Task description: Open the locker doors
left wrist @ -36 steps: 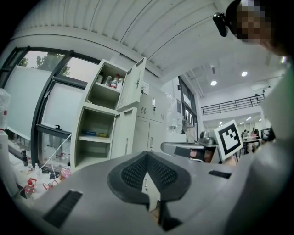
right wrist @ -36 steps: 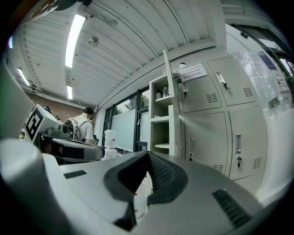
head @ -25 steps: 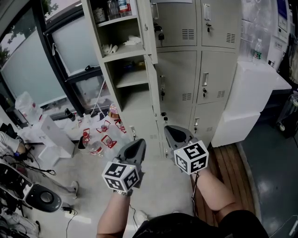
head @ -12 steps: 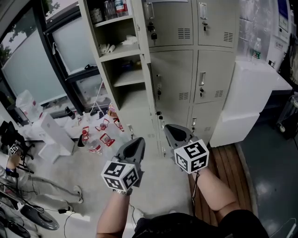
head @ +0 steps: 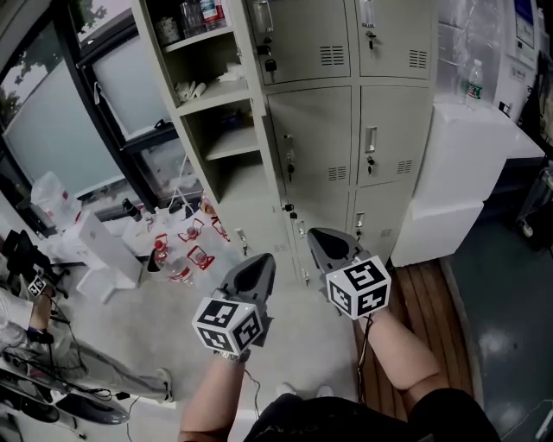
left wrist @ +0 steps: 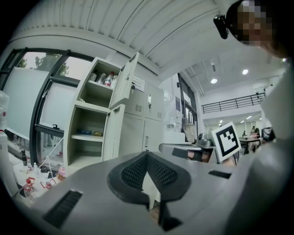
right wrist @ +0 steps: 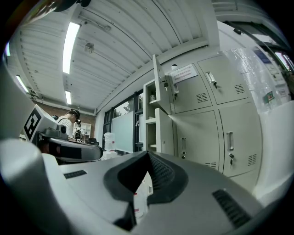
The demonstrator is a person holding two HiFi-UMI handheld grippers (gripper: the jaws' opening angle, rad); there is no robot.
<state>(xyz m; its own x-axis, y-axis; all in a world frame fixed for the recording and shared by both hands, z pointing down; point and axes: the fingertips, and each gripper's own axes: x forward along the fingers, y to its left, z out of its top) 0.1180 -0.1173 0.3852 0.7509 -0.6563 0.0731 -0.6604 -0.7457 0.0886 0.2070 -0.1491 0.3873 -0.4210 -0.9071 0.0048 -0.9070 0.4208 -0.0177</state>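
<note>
Head view, itemised.

1. Lockers (head: 315, 129): beige metal bank ahead of both grippers, near but not touched. The left column stands open, its doors swung out edge-on; the columns to its right are shut, each with a handle and a vent.
2. Open doors: upper door (left wrist: 127, 85) and lower door (left wrist: 113, 133) show in the left gripper view, hinged on the right side of their bays.
3. Shelves (head: 220, 93): bottles (head: 194, 15) on the top one, pale small items on the next. The lower ones are too dim to read.
4. Left gripper (head: 257, 266): held level, pointing at the base of the open column. Jaws closed tip to tip with nothing between them (left wrist: 147, 156). Marker cube (head: 226, 326) at its rear.
5. Right gripper (head: 327, 244): level, just beside the left one, pointing at the lowest shut doors. Jaws closed and empty (right wrist: 148, 155). Marker cube (head: 359, 287) at its rear.
6. White boxes (head: 458, 164): stacked against the right side of the lockers, with a water bottle (head: 473, 84) on top.
7. Floor clutter (head: 177, 259): small bottles and red-topped items left of the open column, under the window (head: 60, 121).
8. Wood strip (head: 423, 311): floor at right, below the boxes.
</note>
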